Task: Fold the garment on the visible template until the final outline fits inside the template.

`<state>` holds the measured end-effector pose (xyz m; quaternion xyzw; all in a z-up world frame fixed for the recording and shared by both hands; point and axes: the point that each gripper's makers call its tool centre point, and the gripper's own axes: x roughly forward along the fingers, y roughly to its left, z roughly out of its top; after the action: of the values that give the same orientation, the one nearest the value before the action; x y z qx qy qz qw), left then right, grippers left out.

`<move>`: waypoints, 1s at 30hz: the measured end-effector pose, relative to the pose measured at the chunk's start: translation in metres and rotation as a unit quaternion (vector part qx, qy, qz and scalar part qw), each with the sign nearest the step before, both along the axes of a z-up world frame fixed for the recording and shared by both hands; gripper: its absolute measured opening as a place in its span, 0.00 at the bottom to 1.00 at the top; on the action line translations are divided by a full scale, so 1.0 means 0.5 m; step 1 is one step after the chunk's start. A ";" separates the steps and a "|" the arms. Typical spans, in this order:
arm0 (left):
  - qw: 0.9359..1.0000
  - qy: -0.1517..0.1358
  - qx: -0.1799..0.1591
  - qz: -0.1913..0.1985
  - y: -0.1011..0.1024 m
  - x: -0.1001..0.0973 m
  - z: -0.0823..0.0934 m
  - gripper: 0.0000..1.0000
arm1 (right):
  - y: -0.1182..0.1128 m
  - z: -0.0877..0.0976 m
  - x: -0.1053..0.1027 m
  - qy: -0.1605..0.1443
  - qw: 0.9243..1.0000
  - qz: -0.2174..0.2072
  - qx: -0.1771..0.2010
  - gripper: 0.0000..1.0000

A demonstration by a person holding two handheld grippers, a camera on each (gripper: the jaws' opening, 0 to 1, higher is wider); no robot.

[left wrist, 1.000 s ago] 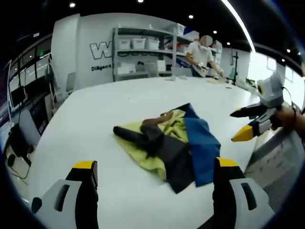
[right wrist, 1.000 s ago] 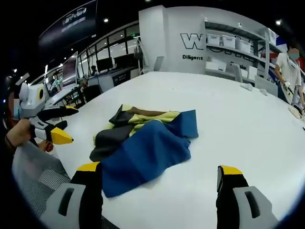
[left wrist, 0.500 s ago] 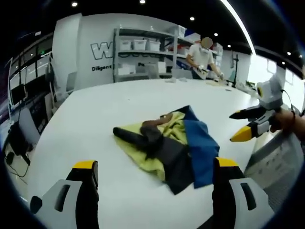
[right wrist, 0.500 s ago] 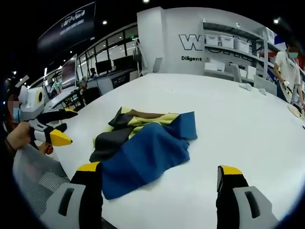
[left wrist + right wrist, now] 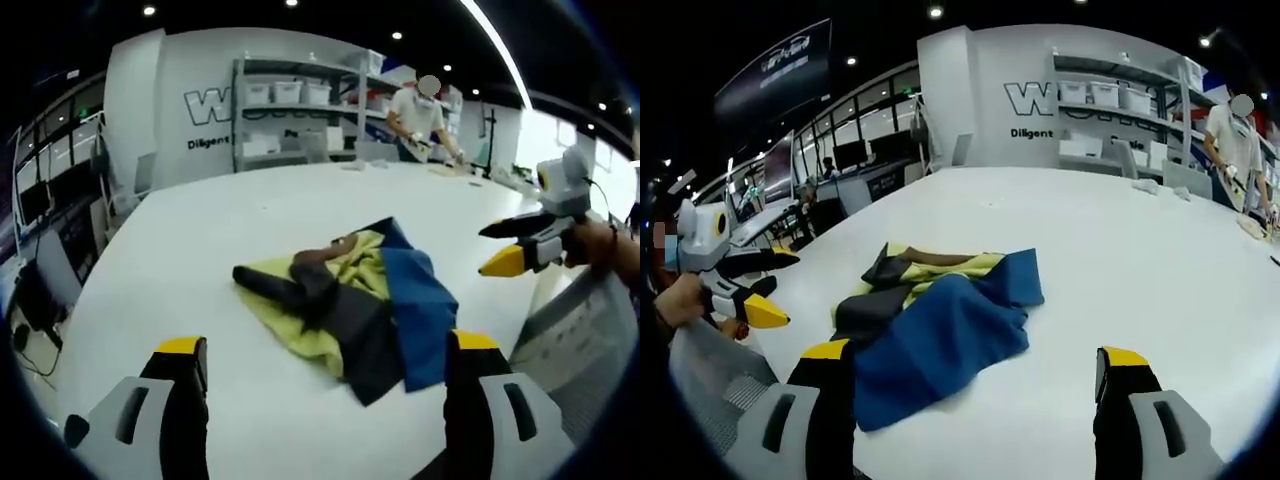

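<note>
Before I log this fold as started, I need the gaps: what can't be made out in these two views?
- Template: no outline shows on the white table; the crumpled blue, yellow and dark garment may cover it.
- Garment type: left gripper view, folds hide its shape.
- Wall lettering: right gripper view, shelving cuts it off.
- Right gripper: left gripper view, too small to judge its gap.

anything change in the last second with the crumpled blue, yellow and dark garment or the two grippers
Nothing taken hold of or let go. The crumpled blue, yellow and dark garment lies in the same heap on the white table. The left gripper and right gripper stay open and empty above the table's near edge; only the cameras drifted slightly.
</note>
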<state>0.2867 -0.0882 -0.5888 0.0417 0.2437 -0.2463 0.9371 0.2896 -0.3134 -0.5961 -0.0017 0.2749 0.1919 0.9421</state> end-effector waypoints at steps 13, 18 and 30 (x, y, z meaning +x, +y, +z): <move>1.000 0.013 -0.014 -0.005 -0.002 0.000 -0.005 0.93 | 0.050 0.014 -0.012 0.005 0.998 0.044 0.041 0.99; 1.000 0.014 -0.019 0.008 0.008 0.004 -0.004 0.92 | 0.049 0.024 -0.009 -0.001 0.998 0.039 0.052 0.99; 1.000 -0.007 -0.009 0.011 0.023 0.030 0.022 0.83 | 0.022 0.056 0.011 -0.014 0.999 0.026 0.038 0.99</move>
<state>0.3018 -0.0768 -0.5776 0.0327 0.2355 -0.2378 0.9418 0.2948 -0.3024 -0.5683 0.0244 0.2543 0.2270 0.9398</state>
